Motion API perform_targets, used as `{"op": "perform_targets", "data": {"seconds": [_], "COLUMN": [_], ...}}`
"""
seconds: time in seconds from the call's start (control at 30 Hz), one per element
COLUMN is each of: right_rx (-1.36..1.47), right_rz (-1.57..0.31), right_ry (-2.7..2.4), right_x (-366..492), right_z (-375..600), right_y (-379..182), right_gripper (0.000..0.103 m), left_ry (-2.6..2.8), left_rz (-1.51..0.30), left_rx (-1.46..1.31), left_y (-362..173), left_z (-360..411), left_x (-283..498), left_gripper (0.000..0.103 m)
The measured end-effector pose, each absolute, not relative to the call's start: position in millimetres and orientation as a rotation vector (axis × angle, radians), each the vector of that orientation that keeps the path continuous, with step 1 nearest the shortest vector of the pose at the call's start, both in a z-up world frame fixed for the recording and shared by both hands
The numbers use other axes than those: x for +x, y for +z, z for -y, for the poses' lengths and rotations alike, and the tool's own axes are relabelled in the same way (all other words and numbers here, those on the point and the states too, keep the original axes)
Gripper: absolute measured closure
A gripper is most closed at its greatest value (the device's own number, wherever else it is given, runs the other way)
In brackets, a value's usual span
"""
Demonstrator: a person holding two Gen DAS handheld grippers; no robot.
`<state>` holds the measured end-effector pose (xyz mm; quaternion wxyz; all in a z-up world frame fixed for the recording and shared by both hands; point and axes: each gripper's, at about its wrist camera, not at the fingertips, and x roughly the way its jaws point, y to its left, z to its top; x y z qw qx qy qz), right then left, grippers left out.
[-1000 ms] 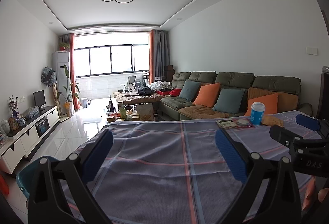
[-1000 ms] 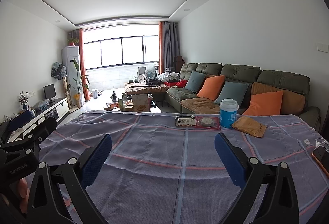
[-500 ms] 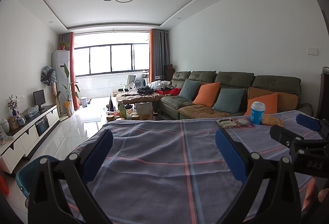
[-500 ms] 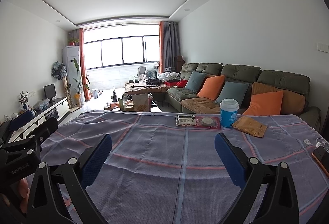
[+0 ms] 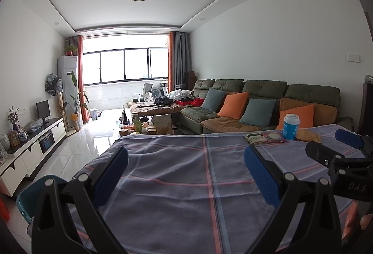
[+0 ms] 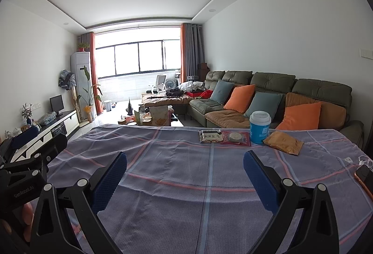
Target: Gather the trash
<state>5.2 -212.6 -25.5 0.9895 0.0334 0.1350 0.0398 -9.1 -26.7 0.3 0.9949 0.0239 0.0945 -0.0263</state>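
Observation:
Trash lies at the table's far right: a green-white snack packet (image 6: 210, 136), a red packet (image 6: 236, 138), a blue paper cup with a white lid (image 6: 259, 127) and a brown paper bag (image 6: 283, 142). They also show in the left wrist view: the packet (image 5: 255, 138), the cup (image 5: 291, 126), the bag (image 5: 307, 135). My left gripper (image 5: 185, 174) is open and empty over the near cloth. My right gripper (image 6: 185, 180) is open and empty, well short of the trash.
The table has a purple plaid cloth (image 6: 186, 184). A phone (image 6: 363, 178) and a white cable (image 6: 364, 159) lie at its right edge. A teal bin (image 5: 35, 195) stands on the floor at the left. A sofa (image 6: 279, 100) is behind the table.

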Motion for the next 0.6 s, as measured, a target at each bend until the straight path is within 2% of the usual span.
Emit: {"op": "perform_targets", "data": {"seconds": [0.6], "right_rx": [0.068], "right_rz": [-0.282], "right_ry": [0.088], "right_x": [6.6], "right_z": [212.5], "right_y": [-30.6], "right_gripper": [0.004], "left_ry": [-0.049], "left_rz": [-0.193], "left_rx": [0.064], "left_y": [-1.8], "left_z": [31.7], "left_x": [-8.1], "left_gripper": [0.003]}}
